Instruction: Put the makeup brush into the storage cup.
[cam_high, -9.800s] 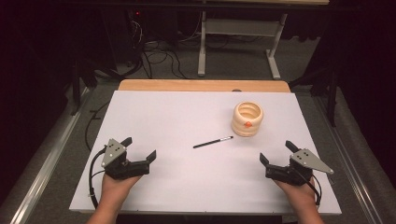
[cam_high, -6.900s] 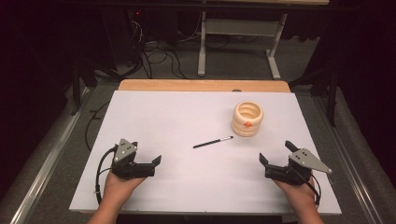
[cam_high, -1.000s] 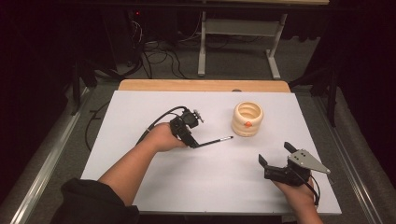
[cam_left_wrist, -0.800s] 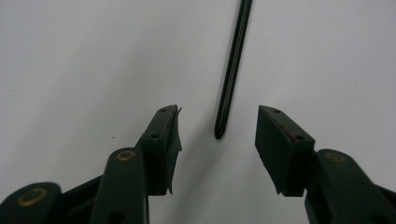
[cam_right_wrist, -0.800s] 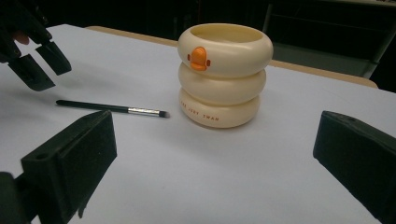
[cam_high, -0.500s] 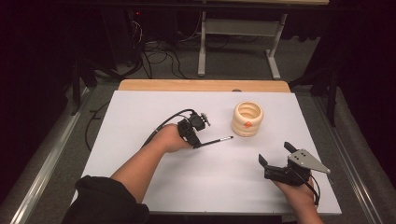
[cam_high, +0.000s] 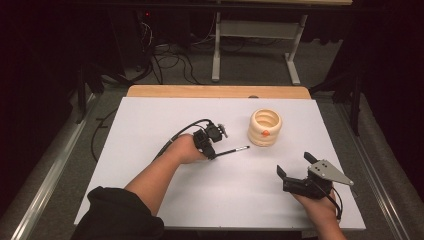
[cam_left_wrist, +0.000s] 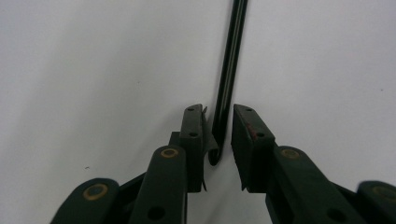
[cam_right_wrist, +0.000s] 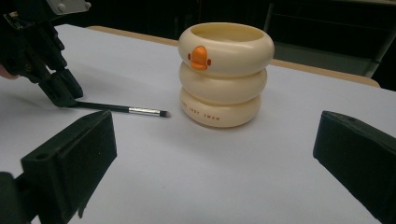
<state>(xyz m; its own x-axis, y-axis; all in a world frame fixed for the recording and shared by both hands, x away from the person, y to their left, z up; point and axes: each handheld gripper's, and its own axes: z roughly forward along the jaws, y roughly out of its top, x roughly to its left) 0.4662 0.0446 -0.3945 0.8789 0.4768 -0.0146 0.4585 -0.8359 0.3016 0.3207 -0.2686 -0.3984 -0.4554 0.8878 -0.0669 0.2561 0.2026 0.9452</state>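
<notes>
A thin black brush with a silver ferrule lies on the white table, its tip pointing toward a cream ringed cup with an orange duck bill. My left gripper is lowered over the brush's handle end. In the left gripper view the brush runs between the two jaws of my left gripper, which stand narrowly open with a small gap on each side. My right gripper rests wide open near the front right, facing the cup and the brush, with nothing between its jaws.
A wooden strip borders the table's far edge. Beyond it are cables and a metal stand's legs on the floor. The left gripper's cable loops over the table behind the hand.
The left arm has reached from the front left corner to the table's middle. Over the last second it edged slightly right and settled its jaws around the brush's handle end. The right gripper has not moved.
</notes>
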